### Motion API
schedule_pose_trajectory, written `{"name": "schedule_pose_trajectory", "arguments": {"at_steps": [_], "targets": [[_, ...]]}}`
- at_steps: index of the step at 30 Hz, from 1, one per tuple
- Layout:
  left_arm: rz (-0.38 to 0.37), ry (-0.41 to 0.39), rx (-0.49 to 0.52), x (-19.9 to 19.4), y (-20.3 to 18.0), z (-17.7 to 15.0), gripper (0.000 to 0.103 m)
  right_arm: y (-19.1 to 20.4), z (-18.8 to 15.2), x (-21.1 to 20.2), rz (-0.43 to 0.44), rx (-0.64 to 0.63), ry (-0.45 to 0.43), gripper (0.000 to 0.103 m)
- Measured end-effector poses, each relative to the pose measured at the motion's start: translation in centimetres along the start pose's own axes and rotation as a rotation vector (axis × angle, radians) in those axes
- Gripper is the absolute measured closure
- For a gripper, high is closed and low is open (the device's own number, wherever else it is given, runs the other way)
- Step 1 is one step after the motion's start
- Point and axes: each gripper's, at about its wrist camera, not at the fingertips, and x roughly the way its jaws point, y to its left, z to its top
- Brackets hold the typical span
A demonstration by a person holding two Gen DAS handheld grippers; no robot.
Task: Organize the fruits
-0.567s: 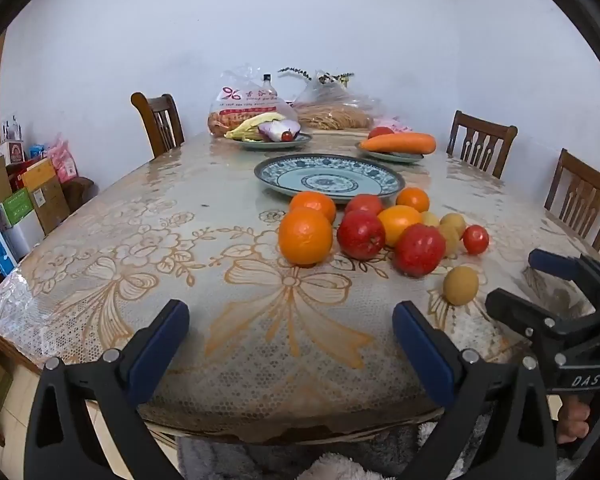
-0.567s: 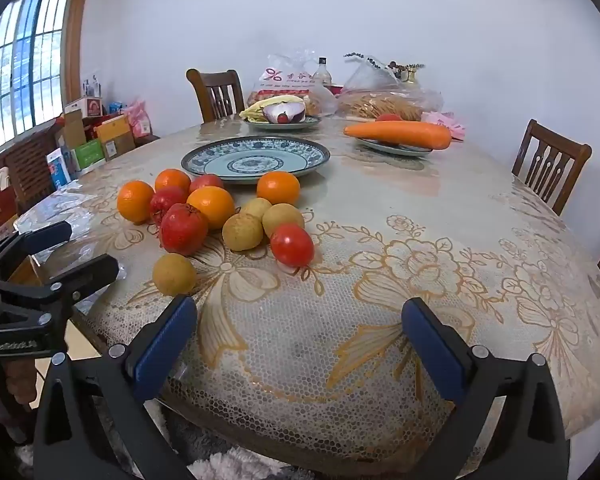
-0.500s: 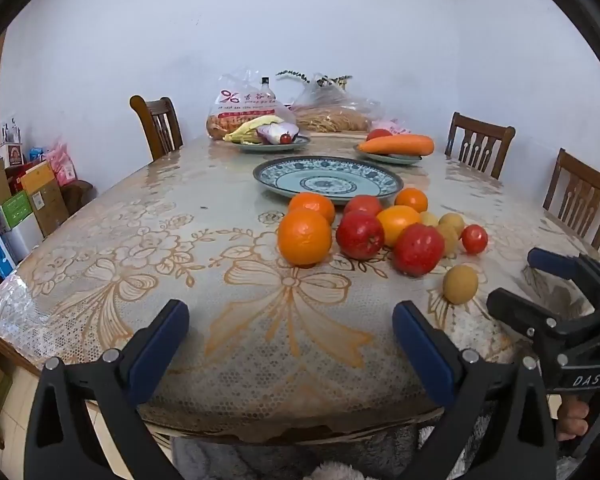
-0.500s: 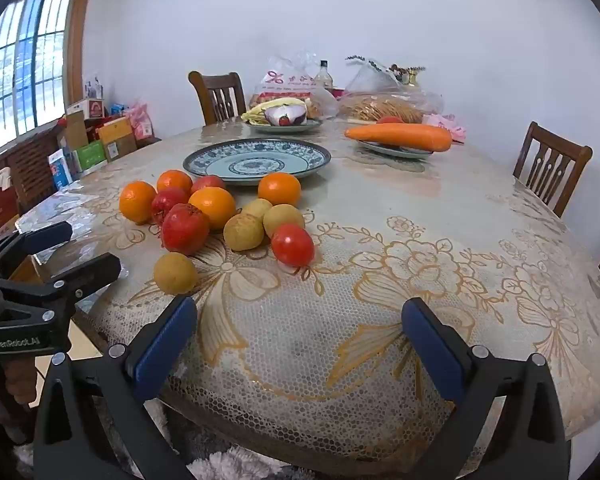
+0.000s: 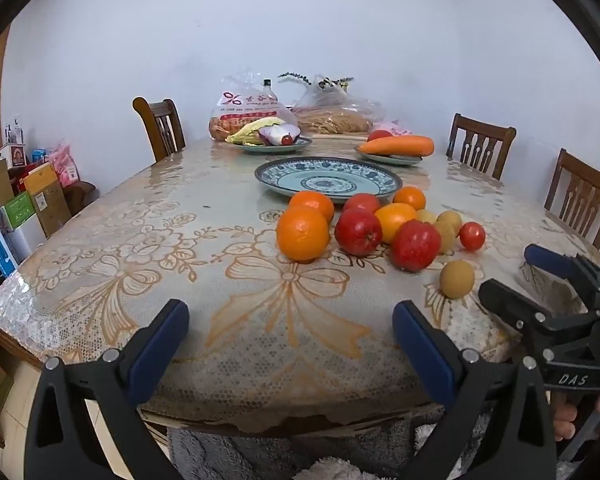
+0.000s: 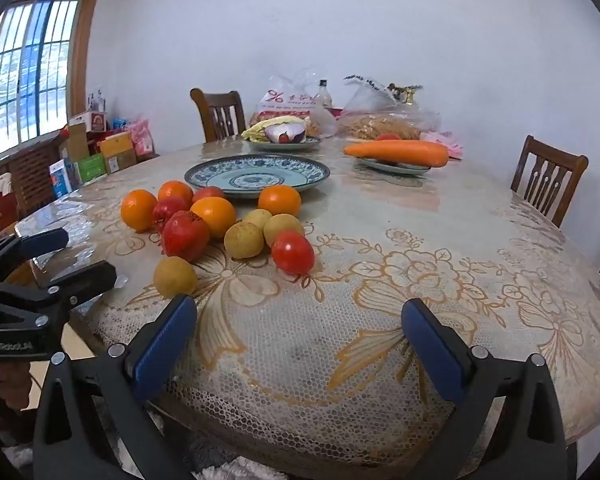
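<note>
A pile of fruit lies on the table in front of an empty blue patterned plate [image 5: 328, 178] [image 6: 256, 172]: several oranges [image 5: 302, 233] [image 6: 139, 209], red apples [image 5: 416, 245] [image 6: 186, 235], a red tomato [image 6: 293, 252] [image 5: 472, 236] and small yellow-brown fruits [image 5: 457, 279] [image 6: 175, 276]. My left gripper [image 5: 290, 336] is open and empty at the table's near edge. My right gripper [image 6: 298, 334] is open and empty, also at the near edge, to the right of the pile.
A plate with a carrot [image 5: 398, 146] [image 6: 398, 152] and a plate with banana and onion [image 5: 270, 136] stand behind, with plastic bags [image 5: 248, 108]. Wooden chairs [image 5: 160, 128] [image 6: 548, 176] surround the table. Boxes [image 5: 24, 200] stand at the left.
Both views have shifted very slightly; the grippers stay open and nothing on the table has moved.
</note>
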Motion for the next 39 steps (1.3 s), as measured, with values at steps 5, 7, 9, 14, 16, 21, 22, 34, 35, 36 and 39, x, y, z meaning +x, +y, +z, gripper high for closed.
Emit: {"name": "schedule_pose_trajectory", "arguments": {"at_steps": [5, 7, 9, 14, 16, 21, 22, 34, 35, 36, 39], "targets": [[0.046, -0.034, -0.026, 0.3, -1.4, -0.5, 0.001, -0.2, -0.3, -0.3, 0.014, -0.005, -0.035, 0.0], [0.047, -0.041, -0.026, 0.1, -1.3, -0.6, 0.001, -0.2, -0.4, -0.4, 0.016, -0.008, -0.04, 0.0], [0.05, -0.042, -0.026, 0.1, -1.3, -0.6, 0.001, -0.2, -0.6, -0.3, 0.016, -0.007, -0.04, 0.0], [0.056, -0.033, -0.028, 0.1, -1.5, -0.4, 0.001, -0.2, -0.6, -0.4, 0.016, -0.007, -0.055, 0.0], [0.059, -0.04, -0.027, 0.2, -1.6, -0.5, 0.001, -0.1, -0.6, -0.4, 0.016, -0.008, -0.059, 0.0], [0.059, -0.023, -0.029, 0.5, -1.7, -0.6, 0.001, -0.3, -0.6, -0.3, 0.034, -0.014, -0.053, 0.0], [0.059, -0.016, -0.029, 0.5, -1.7, -0.7, 0.001, -0.4, -0.5, -0.3, 0.041, -0.016, -0.051, 0.0], [0.061, -0.024, -0.024, 0.7, -1.8, -0.3, 0.001, -0.4, -0.5, -0.3, 0.045, -0.018, -0.051, 0.0], [0.061, -0.023, -0.025, 0.7, -1.8, -0.3, 0.001, -0.4, -0.5, -0.3, 0.045, -0.019, -0.051, 0.0], [0.061, -0.021, -0.024, 0.7, -1.8, -0.3, 0.001, -0.4, -0.5, -0.3, 0.045, -0.018, -0.051, 0.0], [0.062, -0.025, -0.025, 0.7, -1.8, -0.4, 0.001, -0.5, -0.5, -0.3, 0.045, -0.019, -0.053, 0.0]]}}
